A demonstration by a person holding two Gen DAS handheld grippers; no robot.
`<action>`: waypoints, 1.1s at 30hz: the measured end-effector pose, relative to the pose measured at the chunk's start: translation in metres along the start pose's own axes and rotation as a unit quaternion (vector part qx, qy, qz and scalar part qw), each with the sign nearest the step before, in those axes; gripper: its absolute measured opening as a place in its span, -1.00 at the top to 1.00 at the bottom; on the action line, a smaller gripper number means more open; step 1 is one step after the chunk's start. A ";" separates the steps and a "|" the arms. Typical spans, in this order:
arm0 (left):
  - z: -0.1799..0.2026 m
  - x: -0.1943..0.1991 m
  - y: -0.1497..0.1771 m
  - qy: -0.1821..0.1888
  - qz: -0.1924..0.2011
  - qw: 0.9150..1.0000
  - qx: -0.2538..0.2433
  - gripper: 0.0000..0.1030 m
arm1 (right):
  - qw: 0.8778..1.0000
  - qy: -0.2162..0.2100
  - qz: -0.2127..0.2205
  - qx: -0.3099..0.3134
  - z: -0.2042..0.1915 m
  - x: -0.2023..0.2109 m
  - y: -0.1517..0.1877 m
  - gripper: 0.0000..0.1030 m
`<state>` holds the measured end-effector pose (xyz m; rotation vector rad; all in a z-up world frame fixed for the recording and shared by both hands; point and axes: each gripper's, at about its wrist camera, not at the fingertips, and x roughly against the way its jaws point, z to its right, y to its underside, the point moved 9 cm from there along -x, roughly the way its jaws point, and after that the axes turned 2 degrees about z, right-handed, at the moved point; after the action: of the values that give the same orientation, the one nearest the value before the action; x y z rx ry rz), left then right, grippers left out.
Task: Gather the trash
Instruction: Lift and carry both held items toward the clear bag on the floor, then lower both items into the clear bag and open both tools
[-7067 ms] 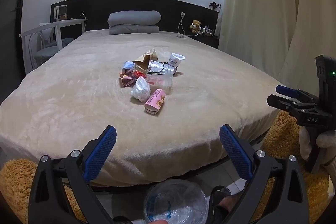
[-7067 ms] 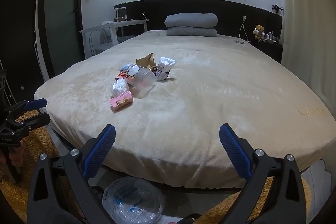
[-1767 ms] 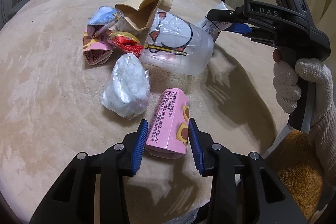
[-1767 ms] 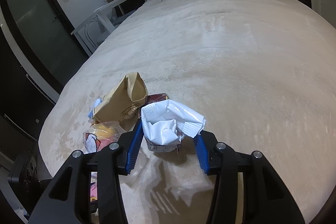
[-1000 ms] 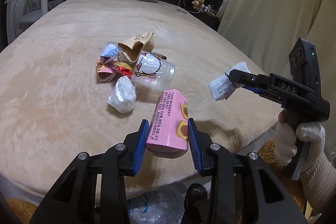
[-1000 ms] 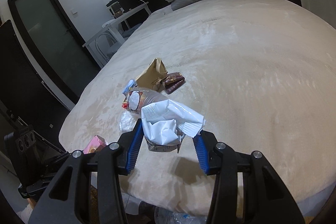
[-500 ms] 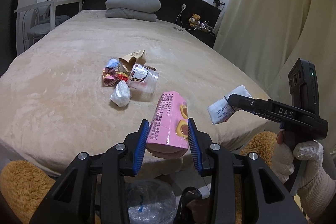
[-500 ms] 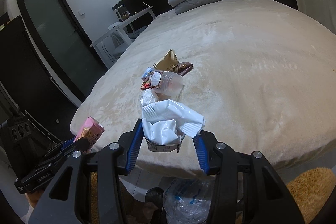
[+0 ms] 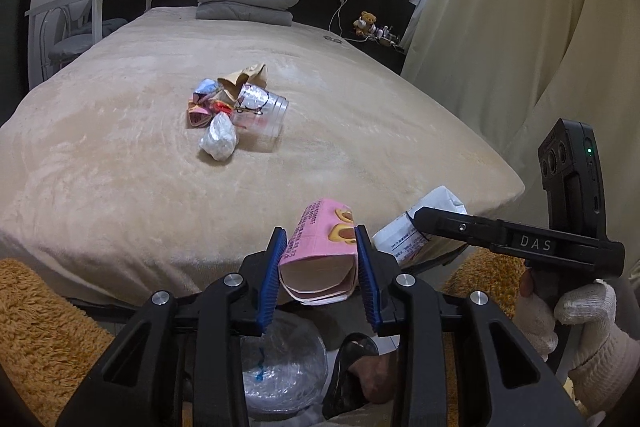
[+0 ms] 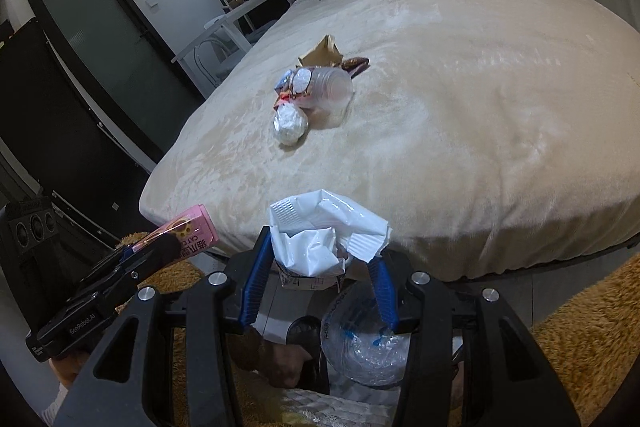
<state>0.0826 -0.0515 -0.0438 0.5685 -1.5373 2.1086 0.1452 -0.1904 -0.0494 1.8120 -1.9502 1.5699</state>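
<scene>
Dim, warm indoor light from above — soft shadows, sharp focus, strong fisheye bending, dark vignetted corners.

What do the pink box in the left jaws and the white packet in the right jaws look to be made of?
Pink box: thin printed cardboard, matte by the look; its open end shows a plain brown inside and folded flaps. White packet: likely glossy plastic film, crumpled with shiny highlights and a crimped ribbed seam; paper lining can't be ruled out.
</scene>
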 end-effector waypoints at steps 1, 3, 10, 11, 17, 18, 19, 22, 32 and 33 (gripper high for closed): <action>-0.002 -0.004 0.005 0.000 -0.007 1.000 0.002 0.37 | 1.000 0.000 -0.009 -0.002 0.001 -0.006 0.006 0.10; -0.006 -0.012 0.016 0.000 -0.022 1.000 0.007 0.38 | 1.000 0.001 -0.024 -0.006 0.005 -0.017 0.016 0.10; -0.022 -0.049 0.055 0.000 -0.086 0.996 0.027 0.39 | 0.996 0.008 -0.085 -0.029 0.023 -0.058 0.049 0.10; -0.023 -0.054 0.061 0.000 -0.096 0.995 0.029 0.39 | 0.995 0.010 -0.094 -0.033 0.026 -0.063 0.052 0.10; -0.034 -0.083 0.092 -0.003 -0.158 0.987 0.044 0.39 | 0.986 0.029 -0.152 -0.060 0.046 -0.097 0.074 0.10; -0.036 -0.087 0.095 -0.004 -0.166 0.985 0.047 0.39 | 0.984 0.033 -0.161 -0.065 0.049 -0.101 0.077 0.10; -0.038 -0.091 0.099 -0.007 -0.175 0.983 0.049 0.39 | 0.982 0.037 -0.171 -0.070 0.052 -0.107 0.080 0.10; -0.043 -0.102 0.110 -0.011 -0.203 0.977 0.056 0.39 | 0.975 0.049 -0.199 -0.085 0.062 -0.121 0.091 0.10; -0.063 -0.138 0.149 -0.020 -0.299 0.949 0.100 0.39 | 0.950 0.074 -0.276 -0.127 0.083 -0.157 0.128 0.10; -0.065 -0.141 0.152 -0.018 -0.307 0.946 0.106 0.39 | 0.948 0.076 -0.281 -0.129 0.084 -0.159 0.130 0.10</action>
<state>0.1024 -0.0474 -0.2600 1.0168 -0.9723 1.7754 0.1424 -0.1592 -0.2690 1.8423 -1.3245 1.1666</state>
